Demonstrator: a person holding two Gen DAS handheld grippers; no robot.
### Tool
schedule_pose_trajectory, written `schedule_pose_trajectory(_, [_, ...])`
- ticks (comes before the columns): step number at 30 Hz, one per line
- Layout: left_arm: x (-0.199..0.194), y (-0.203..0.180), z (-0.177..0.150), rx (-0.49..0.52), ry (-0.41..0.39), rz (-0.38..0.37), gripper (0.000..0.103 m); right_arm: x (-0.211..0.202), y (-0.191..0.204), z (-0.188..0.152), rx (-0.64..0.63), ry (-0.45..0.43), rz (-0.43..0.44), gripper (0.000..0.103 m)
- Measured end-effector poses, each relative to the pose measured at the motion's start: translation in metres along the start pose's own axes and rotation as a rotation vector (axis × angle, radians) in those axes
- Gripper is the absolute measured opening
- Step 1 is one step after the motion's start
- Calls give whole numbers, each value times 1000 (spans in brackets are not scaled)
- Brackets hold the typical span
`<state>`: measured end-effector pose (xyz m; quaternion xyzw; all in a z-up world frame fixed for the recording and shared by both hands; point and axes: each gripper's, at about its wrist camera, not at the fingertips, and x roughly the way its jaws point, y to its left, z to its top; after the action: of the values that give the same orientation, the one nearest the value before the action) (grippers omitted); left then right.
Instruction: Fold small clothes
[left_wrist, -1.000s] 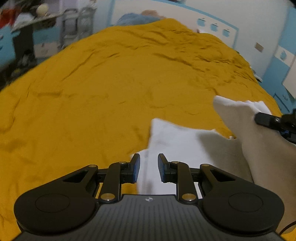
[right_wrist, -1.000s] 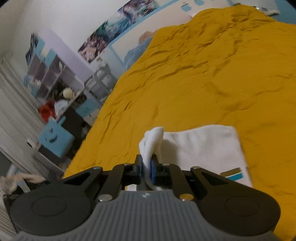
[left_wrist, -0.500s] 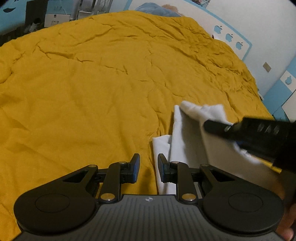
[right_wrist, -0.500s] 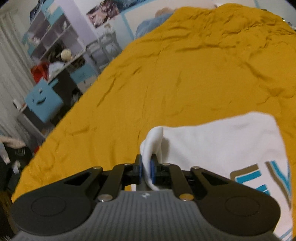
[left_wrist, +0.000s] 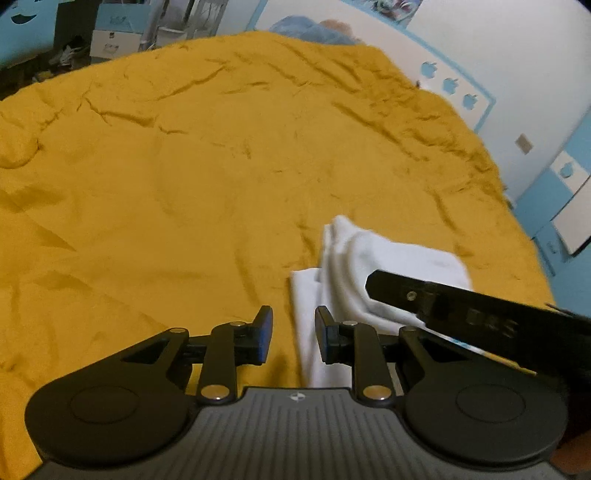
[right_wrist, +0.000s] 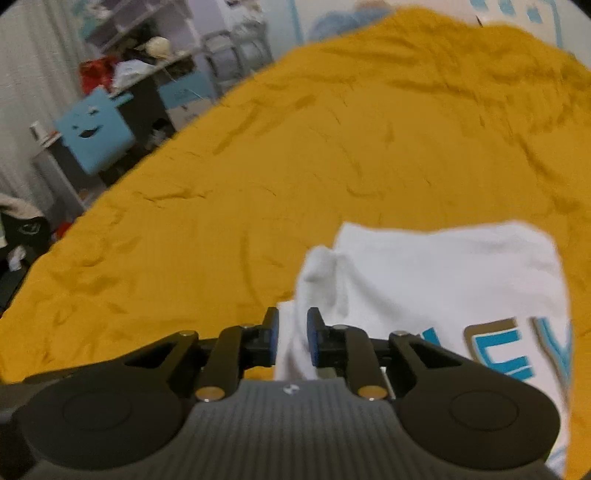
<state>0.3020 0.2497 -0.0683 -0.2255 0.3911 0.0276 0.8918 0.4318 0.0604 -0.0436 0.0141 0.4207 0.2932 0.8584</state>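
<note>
So the white cotton tee with blue lettering (right_wrist: 443, 280) sits just ahead and right of the right gripper (right_wrist: 292, 332), whose jaws just opened, narrow, bunched fold loose between them. Left gripper (left_wrist: 292, 334) is narrow and empty, shirt edge right of it.

white shirt (right_wrist: 443, 273), blue-tan lettering | mustard-yellow bedcover (left_wrist: 184, 184)

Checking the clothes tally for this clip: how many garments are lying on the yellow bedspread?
1. A white garment with blue lettering lies on the yellow bedspread, just ahead of both grippers, its left edge bunched up. Nothing else shows; anything under it would be hidden.
</note>
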Motion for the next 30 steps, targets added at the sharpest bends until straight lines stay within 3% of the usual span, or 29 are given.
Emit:
schedule_pose_trajectory(3, [-23, -4, -5, -25, 8, -41, 31, -42, 7, -6, -48, -63, 17, 23])
schedule_pose_trajectory(7, [-46, -3, -20, -72, 49, -117, 45, -89, 3, -26, -54, -103, 18, 24])
schedule_pose_trajectory(10, [-58, -1, -35, -79, 62, -125, 52, -119, -7, -51, -37, -129, -10, 25])
schedule_pose_trajectory(16, [-67, 15, -66, -161, 100, -138, 61, -156, -42, -109, -11, -101, -60, 27])
schedule_pose_trajectory(22, [-40, 23, -89, -251, 148, -166, 61, -169, -71, -163, 0, -44, -159, 33])
schedule_pose_trajectory(24, [-32, 23, -92, -274, 143, -181, 55, -169, -75, -177, -34, -34, -207, 35])
schedule_pose_trajectory(26, [-28, 22, -92, -285, 128, -170, 30, -170, -80, -188, -81, -25, -257, 37])
schedule_pose_trajectory(27, [-29, 20, -92, -285, 120, -175, 23, -168, -81, -192, -106, -17, -284, 37])
schedule_pose_trajectory(30, [-41, 12, -86, -271, 63, -204, 15, -165, -87, -196, -131, -19, -300, 37])
